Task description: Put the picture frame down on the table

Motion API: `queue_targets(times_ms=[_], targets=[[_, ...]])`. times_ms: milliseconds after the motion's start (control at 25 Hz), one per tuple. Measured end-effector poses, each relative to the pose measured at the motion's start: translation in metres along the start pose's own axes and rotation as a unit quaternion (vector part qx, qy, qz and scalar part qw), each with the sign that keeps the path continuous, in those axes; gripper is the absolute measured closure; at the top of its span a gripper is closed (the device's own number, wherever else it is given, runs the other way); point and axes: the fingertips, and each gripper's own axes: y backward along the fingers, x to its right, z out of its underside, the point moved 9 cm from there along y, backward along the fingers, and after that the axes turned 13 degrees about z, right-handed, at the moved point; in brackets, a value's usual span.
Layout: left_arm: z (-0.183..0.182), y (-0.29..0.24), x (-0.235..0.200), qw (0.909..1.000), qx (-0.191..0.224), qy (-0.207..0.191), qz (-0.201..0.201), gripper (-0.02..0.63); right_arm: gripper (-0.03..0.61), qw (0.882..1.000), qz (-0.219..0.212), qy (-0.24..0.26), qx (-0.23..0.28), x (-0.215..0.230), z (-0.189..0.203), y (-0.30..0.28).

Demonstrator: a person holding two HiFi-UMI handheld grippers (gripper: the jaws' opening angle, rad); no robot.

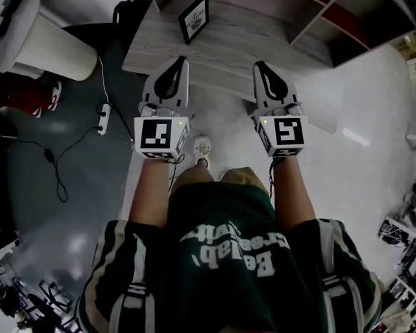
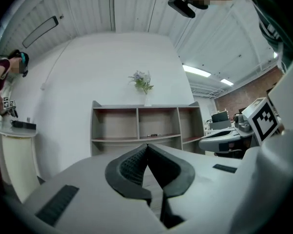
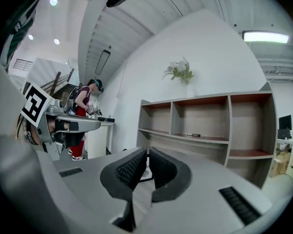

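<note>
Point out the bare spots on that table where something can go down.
The table is bare from the picture frame rightward to the shelf unit, and along its near edge. Only the frame's far-left patch is taken.

Reading the picture frame (image 1: 194, 18) from the head view: its print is coming out too small to tell. My right gripper (image 3: 148, 151) is hiding most of it. The left gripper view's edge is cutting off a person (image 2: 1, 79).
</note>
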Motion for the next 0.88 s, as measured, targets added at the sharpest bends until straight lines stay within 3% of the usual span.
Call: queue_targets(times_ms=[320, 520, 880], targets=[[-0.009, 0.042, 0.104, 0.9996, -0.016, -0.005, -0.023, 0.595, 0.537, 1.0, -0.02, -0.016, 0.012, 0.031, 0.004, 0.096], [-0.018, 0.063, 0.164, 0.9989, -0.012, -0.028, -0.035, 0.595, 0.538, 0.999, -0.034, -0.013, 0.03, 0.046, -0.001, 0.147], [-0.029, 0.097, 0.206, 0.9991, -0.006, -0.035, -0.023, 0.595, 0.537, 0.997, -0.053, -0.024, 0.05, 0.039, -0.002, 0.194]])
